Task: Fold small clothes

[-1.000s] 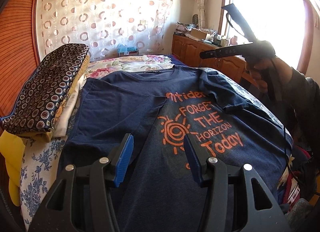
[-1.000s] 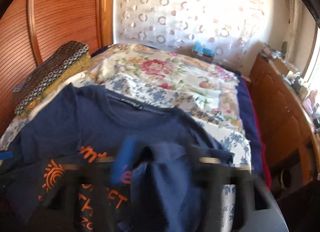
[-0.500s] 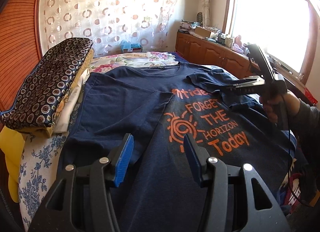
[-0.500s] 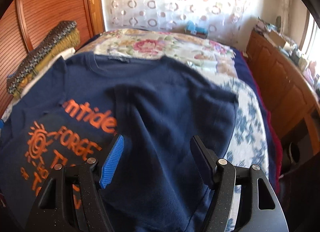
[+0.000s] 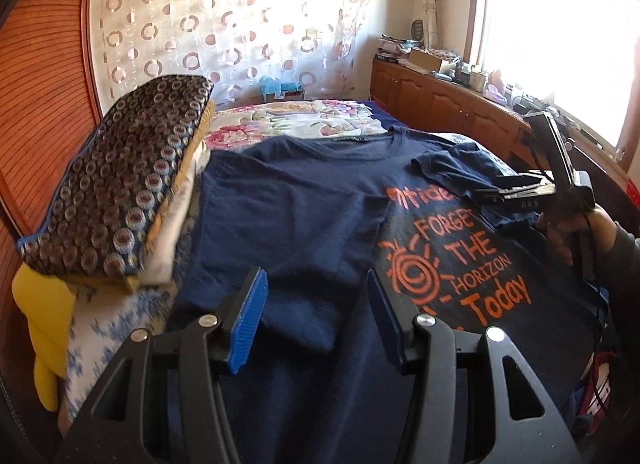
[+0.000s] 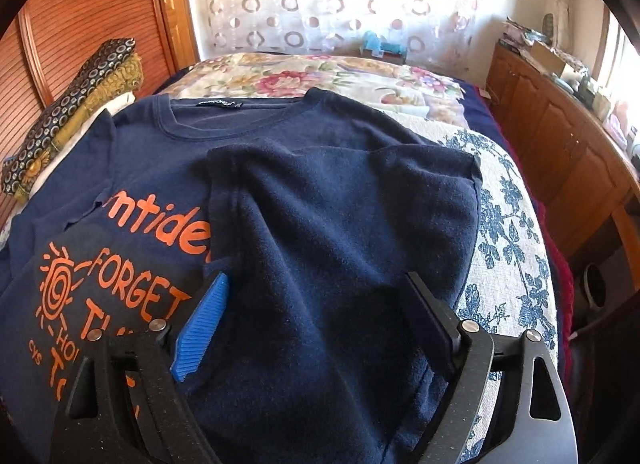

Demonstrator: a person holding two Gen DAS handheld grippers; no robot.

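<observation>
A navy T-shirt (image 5: 312, 223) lay spread on the bed (image 6: 516, 248), both sleeves folded inward. The left gripper (image 5: 316, 316) and right gripper (image 6: 316, 316) hovered over it, spread wide, holding nothing.

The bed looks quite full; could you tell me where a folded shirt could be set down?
Free: the floral quilt between the navy T-shirt collar and the curtain, and the blue-flowered strip along the shirt's right edge. Crowded: the left side, under the stacked patterned cushions.
</observation>
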